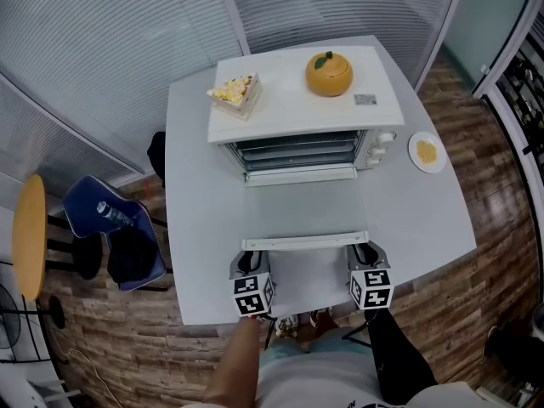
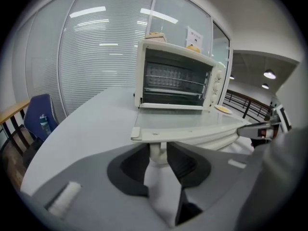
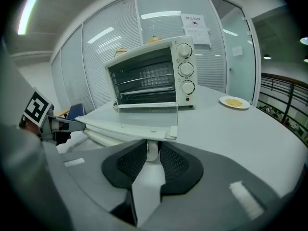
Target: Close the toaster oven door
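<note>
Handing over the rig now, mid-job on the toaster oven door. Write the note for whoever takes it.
Left gripper: shut on the left post of the white bar handle.
Right gripper: shut on its right post.
White toaster oven stands on the pale grey table, glass door folded down flat, open.
Done: both grips set. Left: swing the door up shut, then release.

Pale grey table (image 1: 195, 185) with rounded corners, mid-room. Wood-plank floor (image 1: 476, 109) all round it. Far side: curved glass partition walls (image 1: 110, 32) with horizontal blinds and white frames, paper notice (image 3: 195, 25) stuck on one pane. Left of the table: blue chair (image 1: 89, 215) with a bottle (image 1: 111, 214) on the seat. Further left, a round yellow-topped side table (image 1: 30, 236). Ceiling strip light (image 3: 28, 5) on, round downlight (image 2: 269, 74) on too. Black railing (image 3: 284, 93) at the right.
</note>
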{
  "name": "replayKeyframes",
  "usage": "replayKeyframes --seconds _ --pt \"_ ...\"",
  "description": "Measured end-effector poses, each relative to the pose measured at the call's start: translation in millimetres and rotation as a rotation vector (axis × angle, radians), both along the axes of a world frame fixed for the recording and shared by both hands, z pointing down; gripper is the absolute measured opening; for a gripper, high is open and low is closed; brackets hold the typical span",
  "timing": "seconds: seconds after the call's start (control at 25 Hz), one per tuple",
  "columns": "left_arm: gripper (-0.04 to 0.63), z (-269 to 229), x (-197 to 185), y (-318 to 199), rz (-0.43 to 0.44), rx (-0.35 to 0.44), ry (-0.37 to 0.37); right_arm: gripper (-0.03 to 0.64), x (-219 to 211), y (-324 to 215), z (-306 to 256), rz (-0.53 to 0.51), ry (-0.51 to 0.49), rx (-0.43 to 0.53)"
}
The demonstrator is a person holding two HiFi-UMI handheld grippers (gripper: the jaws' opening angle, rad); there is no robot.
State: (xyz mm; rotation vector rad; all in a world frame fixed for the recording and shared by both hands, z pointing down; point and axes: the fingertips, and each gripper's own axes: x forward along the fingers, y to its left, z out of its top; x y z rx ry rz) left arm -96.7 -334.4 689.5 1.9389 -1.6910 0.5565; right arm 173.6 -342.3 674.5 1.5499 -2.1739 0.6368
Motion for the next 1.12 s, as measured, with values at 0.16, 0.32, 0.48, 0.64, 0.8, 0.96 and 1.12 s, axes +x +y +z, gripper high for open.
replayKeyframes --seconds 0.16,0.32,0.48,0.64,0.8,0.96,1.12 --pt "0.169 -12.0 -0.1 -3.4 -0.002 0.037 -0.021 0.087 0.2 -2.1 -12.0 -0.011 -0.005 0.033" --pt "0.167 -25.6 -0.8 -5.6 0.009 0.086 -0.047 0.089 -0.5 -3.3 -25.8 -0.023 0.001 0.070" --pt "0.164 -39.9 -1.4 -10.6 0.009 0.130 -0.064 0.089 -0.2 -7.0 -41.1 -0.011 0.000 0.112" --pt "0.158 -54.6 -3.4 -16.8 0.004 0.171 -0.069 0.089 -0.8 -11.6 -56.4 0.002 0.001 0.149" --pt "0.153 -66.6 -4.4 -22.1 0.010 0.200 -0.084 0.087 -1.3 -15.5 -68.0 0.013 0.007 0.176" --pt "0.153 -76.7 -3.8 -28.5 0.017 0.216 -0.086 0.087 -0.9 -21.2 -78.3 0.021 0.010 0.199" --pt "0.153 -90.7 -3.8 -36.9 0.020 0.243 -0.067 0.087 -0.9 -28.2 -92.7 0.027 0.003 0.231"
